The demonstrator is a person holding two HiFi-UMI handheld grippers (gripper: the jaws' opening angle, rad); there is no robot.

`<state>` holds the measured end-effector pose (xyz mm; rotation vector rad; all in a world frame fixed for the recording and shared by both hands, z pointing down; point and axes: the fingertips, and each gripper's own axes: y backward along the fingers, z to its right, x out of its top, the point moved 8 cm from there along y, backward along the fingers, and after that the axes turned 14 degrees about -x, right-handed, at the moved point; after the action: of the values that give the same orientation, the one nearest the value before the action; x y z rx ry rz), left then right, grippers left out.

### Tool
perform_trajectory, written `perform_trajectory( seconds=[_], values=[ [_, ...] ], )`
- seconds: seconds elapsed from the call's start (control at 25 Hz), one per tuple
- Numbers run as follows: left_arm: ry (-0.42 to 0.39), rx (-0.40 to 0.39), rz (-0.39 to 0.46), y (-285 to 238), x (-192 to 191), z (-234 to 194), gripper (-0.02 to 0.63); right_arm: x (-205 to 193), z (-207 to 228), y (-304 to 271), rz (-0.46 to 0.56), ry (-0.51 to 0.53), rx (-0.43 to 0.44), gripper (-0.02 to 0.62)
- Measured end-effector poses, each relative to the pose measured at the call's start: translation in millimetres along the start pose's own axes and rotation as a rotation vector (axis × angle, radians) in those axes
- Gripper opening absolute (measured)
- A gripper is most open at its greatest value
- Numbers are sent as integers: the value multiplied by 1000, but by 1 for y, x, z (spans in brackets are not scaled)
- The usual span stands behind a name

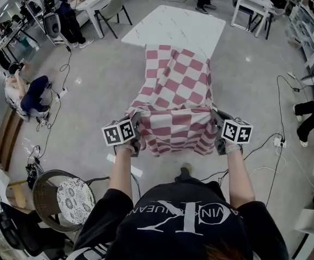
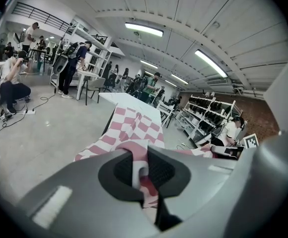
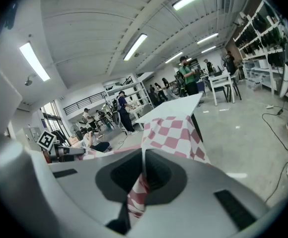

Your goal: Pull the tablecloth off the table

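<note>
One red-and-white checked tablecloth (image 1: pixel 174 93) lies half across the near end of the single white table (image 1: pixel 178 26) and hangs in a sagging span toward the person. The two grippers pinch its near edge. The left gripper (image 2: pixel 140 170) is clamped on one corner, and the right gripper (image 3: pixel 143 176) is clamped on the other, both with jaws nearly together.
</note>
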<state>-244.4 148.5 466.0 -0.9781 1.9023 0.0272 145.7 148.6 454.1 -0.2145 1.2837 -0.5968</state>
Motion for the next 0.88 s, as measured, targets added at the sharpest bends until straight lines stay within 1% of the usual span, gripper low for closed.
perform_trajectory(
  seconds=[0.16,0.44,0.72,0.88],
  values=[
    [3,0,2,1,0,1,20,-2,3,-1,-5,-2,0,15],
    [-12,-9,11,2,2,3,20,-1,1,3,20,15,-14,15],
    [-46,-11,49,8,11,2,20,9,-8,12,83,25,-20,15],
    [-99,-15,91,10,28,8,20,22,-10,13,123,46,-15,15]
  ],
)
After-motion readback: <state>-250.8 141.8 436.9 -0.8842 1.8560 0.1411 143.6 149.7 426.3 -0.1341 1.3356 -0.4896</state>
